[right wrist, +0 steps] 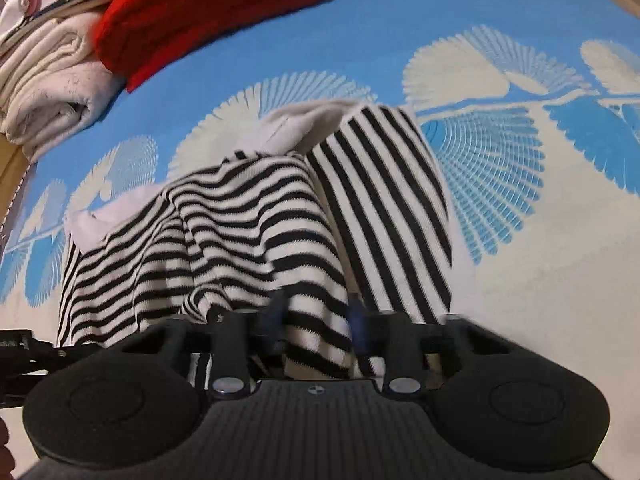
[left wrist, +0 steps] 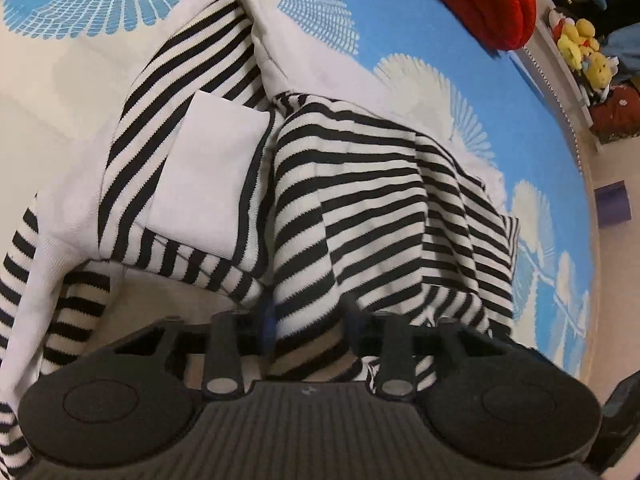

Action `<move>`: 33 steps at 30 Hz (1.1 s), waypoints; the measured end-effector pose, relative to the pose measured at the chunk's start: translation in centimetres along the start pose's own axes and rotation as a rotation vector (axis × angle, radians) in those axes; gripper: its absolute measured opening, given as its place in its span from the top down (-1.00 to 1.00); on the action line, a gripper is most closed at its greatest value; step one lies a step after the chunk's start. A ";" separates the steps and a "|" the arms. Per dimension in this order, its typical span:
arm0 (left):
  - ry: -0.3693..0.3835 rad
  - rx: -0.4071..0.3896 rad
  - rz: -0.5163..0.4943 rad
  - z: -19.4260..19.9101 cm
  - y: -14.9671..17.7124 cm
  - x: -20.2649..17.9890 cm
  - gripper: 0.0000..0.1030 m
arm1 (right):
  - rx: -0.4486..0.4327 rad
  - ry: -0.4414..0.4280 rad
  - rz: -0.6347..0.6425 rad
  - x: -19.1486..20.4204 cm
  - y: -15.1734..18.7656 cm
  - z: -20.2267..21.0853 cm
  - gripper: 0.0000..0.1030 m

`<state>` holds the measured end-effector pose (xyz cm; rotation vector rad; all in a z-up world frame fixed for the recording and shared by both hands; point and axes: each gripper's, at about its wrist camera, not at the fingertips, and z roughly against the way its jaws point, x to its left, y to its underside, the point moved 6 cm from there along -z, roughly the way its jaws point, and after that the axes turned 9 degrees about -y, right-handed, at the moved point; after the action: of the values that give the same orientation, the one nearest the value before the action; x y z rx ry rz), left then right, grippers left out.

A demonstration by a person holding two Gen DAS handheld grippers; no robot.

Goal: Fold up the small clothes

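- Striped top (left wrist: 360,200) – soft, limp knit – lies rumpled on the bedspread (left wrist: 420,20).
- Left gripper (left wrist: 310,328) and right gripper (right wrist: 318,320): fingers narrowed, pinching its near hem.
- Hem corners suit gripping best.

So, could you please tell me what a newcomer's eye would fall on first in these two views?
The black-and-white striped knit garment fills the middle of both views, rumpled on a blue bedspread with pale fan-shaped leaf prints. Both the left gripper and the right gripper have its near edge pinched between their jaws. Behind it a bright red knitted garment lies beside a folded cream cloth pile.
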<state>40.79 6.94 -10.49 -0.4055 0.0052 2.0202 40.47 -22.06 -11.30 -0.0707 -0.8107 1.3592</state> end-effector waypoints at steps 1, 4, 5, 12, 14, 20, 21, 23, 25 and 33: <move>0.008 -0.006 0.012 0.0 -0.3 0.2 0.92 | -0.019 -0.029 -0.030 -0.1 -0.3 0.3 0.94; 0.076 -0.170 0.041 3.2 -2.6 0.6 0.94 | -0.162 -0.212 -0.180 0.0 -2.0 2.6 0.97; 0.120 -0.264 0.017 5.2 -3.6 0.3 0.94 | -0.235 -0.271 -0.212 0.1 -2.7 3.9 0.97; 0.246 -0.317 0.077 7.9 -5.3 3.9 0.91 | -0.475 -0.396 -0.298 -0.9 -3.7 9.2 0.98; 0.074 -0.114 0.072 3.9 -4.0 5.7 0.88 | -0.227 -0.253 -0.252 -1.3 -2.2 5.7 0.97; 0.063 -0.057 0.217 3.4 -3.4 7.8 0.23 | -0.033 -0.109 -0.209 -1.8 0.5 2.4 0.58; 0.065 -0.074 0.197 4.0 -3.4 7.3 -0.07 | -0.052 -0.116 -0.189 -1.4 0.2 2.8 0.44; 0.049 -0.086 0.153 4.4 -3.0 6.3 -0.19 | -0.058 -0.124 -0.176 -0.9 0.0 2.8 0.02; 0.004 -0.065 0.135 3.5 -2.5 6.1 -0.16 | -0.029 -0.116 -0.188 -1.1 0.3 2.2 0.04; -0.011 -0.097 0.091 2.9 -2.6 5.9 0.94 | -0.065 -0.142 -0.187 -0.7 0.3 1.8 0.96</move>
<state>39.76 13.72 -9.00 -0.4628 -0.0832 2.1183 39.24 -23.30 -10.50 0.0504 -0.9564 1.1709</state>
